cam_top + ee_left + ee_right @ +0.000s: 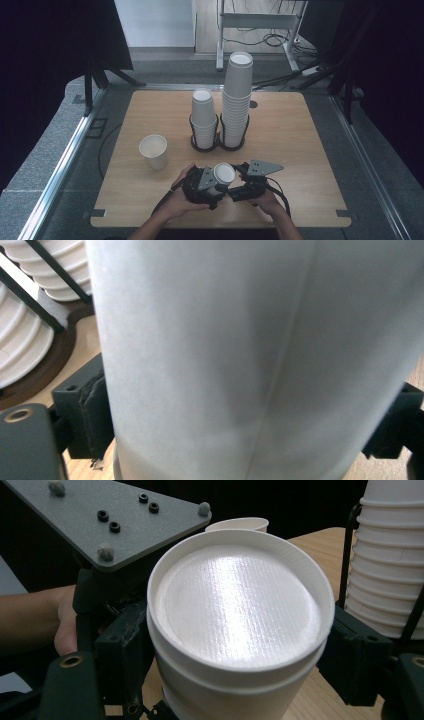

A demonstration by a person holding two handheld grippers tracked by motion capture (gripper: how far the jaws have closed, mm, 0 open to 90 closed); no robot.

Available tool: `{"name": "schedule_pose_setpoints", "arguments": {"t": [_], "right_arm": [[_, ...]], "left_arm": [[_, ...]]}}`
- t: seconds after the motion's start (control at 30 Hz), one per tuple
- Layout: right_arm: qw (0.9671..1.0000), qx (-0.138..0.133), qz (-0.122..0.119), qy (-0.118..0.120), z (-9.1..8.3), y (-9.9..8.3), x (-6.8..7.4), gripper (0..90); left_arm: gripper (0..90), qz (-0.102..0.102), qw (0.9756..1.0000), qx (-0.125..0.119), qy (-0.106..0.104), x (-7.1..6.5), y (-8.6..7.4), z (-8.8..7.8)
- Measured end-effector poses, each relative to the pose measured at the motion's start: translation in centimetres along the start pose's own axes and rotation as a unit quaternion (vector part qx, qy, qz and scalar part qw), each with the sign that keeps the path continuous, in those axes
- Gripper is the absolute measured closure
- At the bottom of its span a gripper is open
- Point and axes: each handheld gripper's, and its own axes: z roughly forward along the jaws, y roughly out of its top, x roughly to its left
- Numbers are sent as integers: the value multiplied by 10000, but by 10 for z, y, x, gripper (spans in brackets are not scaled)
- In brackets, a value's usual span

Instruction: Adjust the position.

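Both grippers are meeting on a pair of nested, upside-down cups (223, 176) near the table's (300, 150) front edge, in front of the two racks (218, 142). The right gripper (240, 680) is clamping the lower cup, its pads pressing both sides just under the upper cup's rim. The left gripper (250, 440) is closing around the cup wall (240, 350); its left pad is lying against the paper, but I cannot tell whether it is gripping yet. The step in hand looks like pulling the two cups apart. Next, each gripper likely needs a firm hold on a different cup, then a straight pull along the cups' axis without crushing the paper. Open tabletop is lying to the right; a loose upright cup (154, 151) is standing well apart on the left, and the tall stack (237, 97) could topple if bumped.
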Motion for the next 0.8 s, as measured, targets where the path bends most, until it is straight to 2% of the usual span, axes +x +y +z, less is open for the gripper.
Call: {"name": "schedule_pose_setpoints", "arguments": {"t": [0.2, 0.4, 0.5, 0.57, 0.63, 0.7, 0.77, 0.8], "right_arm": [[10000, 38, 0, 30, -1, -1, -2, 227], [9999, 81, 58, 67, 0, -2, -3, 219], [9996, 196, 190, 109, 0, -1, -5, 213], [9992, 340, 140, 133, 0, 2, -6, 184], [9985, 551, 4, 48, -4, 7, -7, 150], [9969, 777, -78, 87, -9, 14, -9, 135], [9938, 1092, -165, 132, -15, 24, -11, 129], [9916, 1262, -193, 191, -17, 30, -11, 128]], "left_arm": [[125, 214, 9996, 166, 52, 0, 1, -2], [137, 461, 9980, 406, 137, 0, 3, -6], [140, 526, 9974, 469, 169, 0, 3, -6], [141, 637, 9962, 546, 232, -1, 4, -5], [141, 784, 9944, 626, 316, -3, 5, -4], [141, 901, 9927, 716, 372, -5, 7, -2], [141, 1069, 9896, 821, 500, -7, 9, -1], [140, 1100, 9891, 820, 536, -8, 10, 0]]}}
